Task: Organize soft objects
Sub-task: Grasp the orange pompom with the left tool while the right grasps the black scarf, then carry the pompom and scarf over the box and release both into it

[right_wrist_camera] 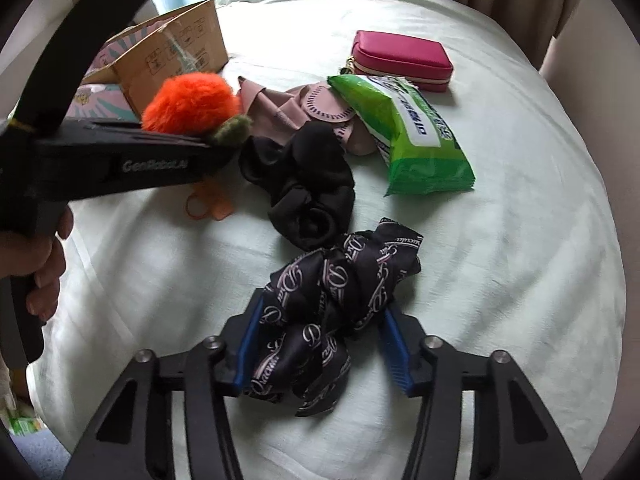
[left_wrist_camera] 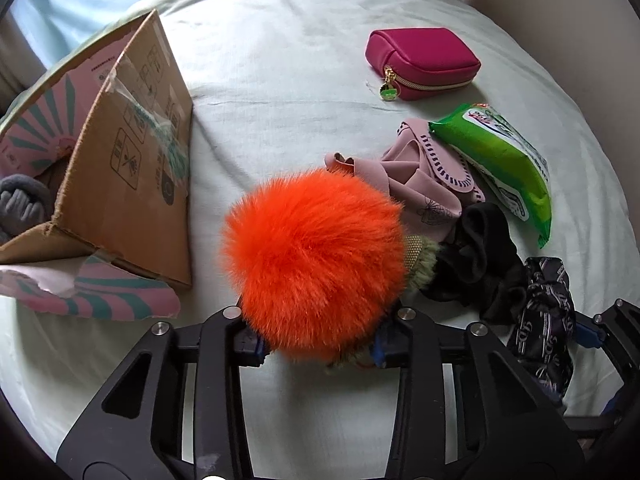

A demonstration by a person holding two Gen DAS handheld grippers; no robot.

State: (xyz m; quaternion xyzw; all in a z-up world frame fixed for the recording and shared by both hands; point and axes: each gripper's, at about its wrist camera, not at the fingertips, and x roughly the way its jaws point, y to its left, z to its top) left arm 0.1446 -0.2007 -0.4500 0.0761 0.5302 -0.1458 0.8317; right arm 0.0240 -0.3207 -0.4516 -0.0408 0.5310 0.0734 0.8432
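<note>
My left gripper [left_wrist_camera: 318,350] is shut on an orange fluffy pom-pom [left_wrist_camera: 316,260] with an olive fur stem, held above the bed; it also shows in the right wrist view [right_wrist_camera: 188,104]. My right gripper [right_wrist_camera: 320,344] has its blue pads around a black patterned satin scrunchie [right_wrist_camera: 332,300], which lies on the sheet and also shows in the left wrist view [left_wrist_camera: 548,320]. A plain black scrunchie [right_wrist_camera: 308,184], a pink cloth [right_wrist_camera: 288,112] and a green wipes pack [right_wrist_camera: 404,128] lie beyond it.
An open cardboard box [left_wrist_camera: 128,152] lies on its side at the left, with a grey soft item [left_wrist_camera: 20,204] inside. A magenta zip pouch [left_wrist_camera: 424,62] sits at the far right. Pale green sheet [left_wrist_camera: 280,80] covers the bed.
</note>
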